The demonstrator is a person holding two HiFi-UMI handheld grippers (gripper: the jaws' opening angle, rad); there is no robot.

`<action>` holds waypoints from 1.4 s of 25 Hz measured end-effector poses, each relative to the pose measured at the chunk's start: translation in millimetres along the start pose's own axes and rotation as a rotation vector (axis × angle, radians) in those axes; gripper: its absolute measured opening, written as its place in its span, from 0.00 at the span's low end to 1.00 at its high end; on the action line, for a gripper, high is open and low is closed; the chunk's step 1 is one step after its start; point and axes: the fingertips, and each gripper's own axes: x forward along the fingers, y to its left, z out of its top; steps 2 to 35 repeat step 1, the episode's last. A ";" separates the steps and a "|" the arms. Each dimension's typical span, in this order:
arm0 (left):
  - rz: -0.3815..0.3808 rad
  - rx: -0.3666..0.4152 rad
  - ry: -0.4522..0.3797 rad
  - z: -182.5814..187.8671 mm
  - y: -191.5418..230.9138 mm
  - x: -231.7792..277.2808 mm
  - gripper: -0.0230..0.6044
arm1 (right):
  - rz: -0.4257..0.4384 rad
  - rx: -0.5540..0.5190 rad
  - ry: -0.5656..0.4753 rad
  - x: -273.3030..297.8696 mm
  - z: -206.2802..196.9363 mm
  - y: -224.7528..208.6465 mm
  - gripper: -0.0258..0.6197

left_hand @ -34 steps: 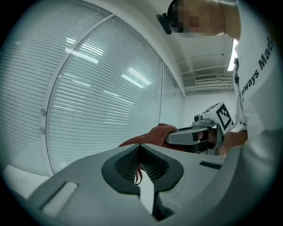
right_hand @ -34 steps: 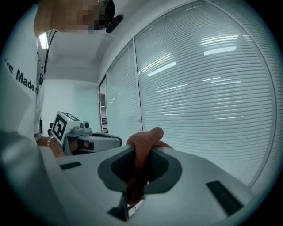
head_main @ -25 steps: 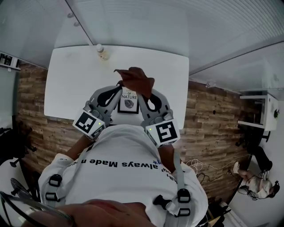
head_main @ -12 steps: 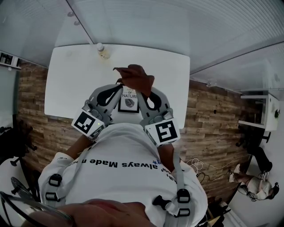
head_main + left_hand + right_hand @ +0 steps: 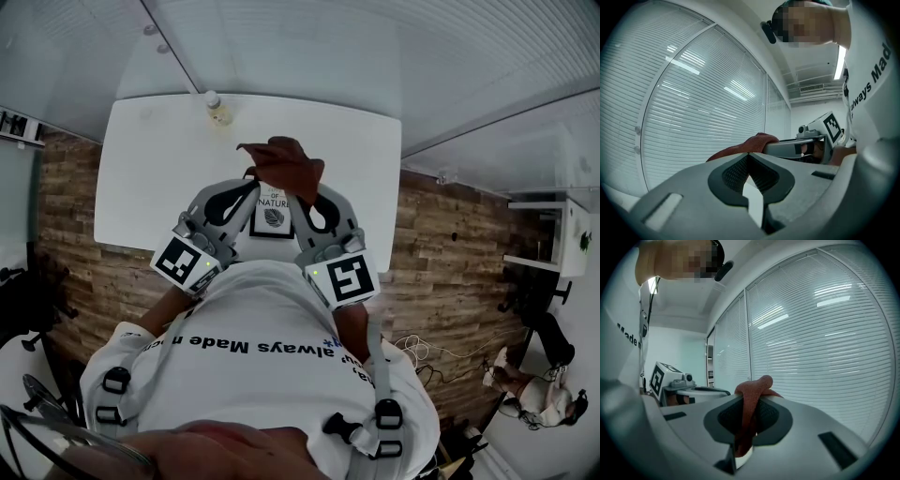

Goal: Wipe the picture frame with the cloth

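Cloth (image 5: 752, 397) sits pinched in the right gripper (image 5: 740, 437), jaws clamped on it, the bunch spilling past the tips. Left gripper (image 5: 750, 187) has its jaws closed on a thin white edge, prob. the frame (image 5: 273, 214), which sits btwn the two grippers, cloth just beyond it. To wipe well: hold left firm so the frame can't twist, drag the cloth flat across the front w/ light pressure, then do the edges.
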 end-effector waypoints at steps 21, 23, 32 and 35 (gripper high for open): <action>0.000 0.000 0.001 0.0 0.5 0.2 0.04 | 0.001 -0.002 -0.002 0.7 0.8 0.1 0.06; 0.000 0.000 0.001 0.0 0.5 0.2 0.04 | 0.001 -0.002 -0.002 0.7 0.8 0.1 0.06; 0.000 0.000 0.001 0.0 0.5 0.2 0.04 | 0.001 -0.002 -0.002 0.7 0.8 0.1 0.06; 0.000 0.000 0.001 0.0 0.5 0.2 0.04 | 0.001 -0.002 -0.002 0.7 0.8 0.1 0.06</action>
